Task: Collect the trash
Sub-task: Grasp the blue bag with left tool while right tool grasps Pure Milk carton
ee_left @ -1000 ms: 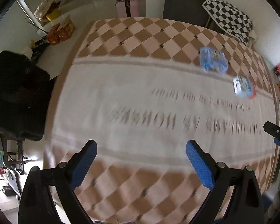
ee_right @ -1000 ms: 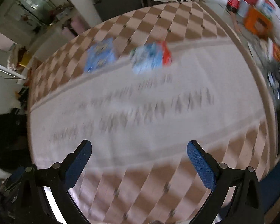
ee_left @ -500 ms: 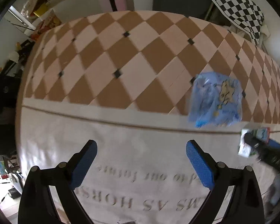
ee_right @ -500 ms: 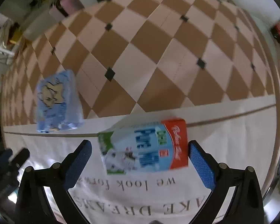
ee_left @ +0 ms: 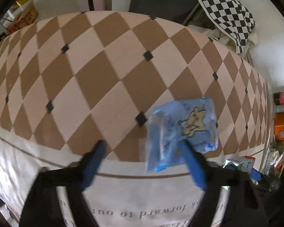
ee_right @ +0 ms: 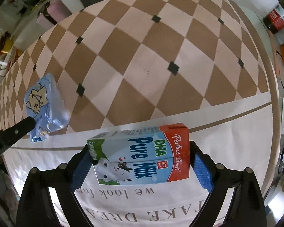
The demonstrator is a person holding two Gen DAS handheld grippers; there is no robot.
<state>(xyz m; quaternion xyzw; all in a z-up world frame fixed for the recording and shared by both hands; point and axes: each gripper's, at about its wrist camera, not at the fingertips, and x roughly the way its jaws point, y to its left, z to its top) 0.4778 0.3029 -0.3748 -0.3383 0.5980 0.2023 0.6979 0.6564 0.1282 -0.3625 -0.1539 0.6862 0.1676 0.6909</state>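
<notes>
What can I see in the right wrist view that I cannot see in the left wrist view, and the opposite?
Only the right wrist view shows the printed face of the milk carton, lying between the open fingers of the right gripper, whose jaws have just been closing.

Only the left wrist view shows the left gripper from behind; its jaws have just been closing, its right finger over the blue tissue pack, and the checkered cloth shows plainly.

Both show the tissue pack, the diamond-patterned tablecloth and a part of the carton.

Right gripper point(ee_right: 140, 162): 2 black angular plastic arms at the frame's bottom, silver round screws on top, textured blue pads; left gripper point(ee_left: 143, 162): same black arms, blue pads, blurred.
</notes>
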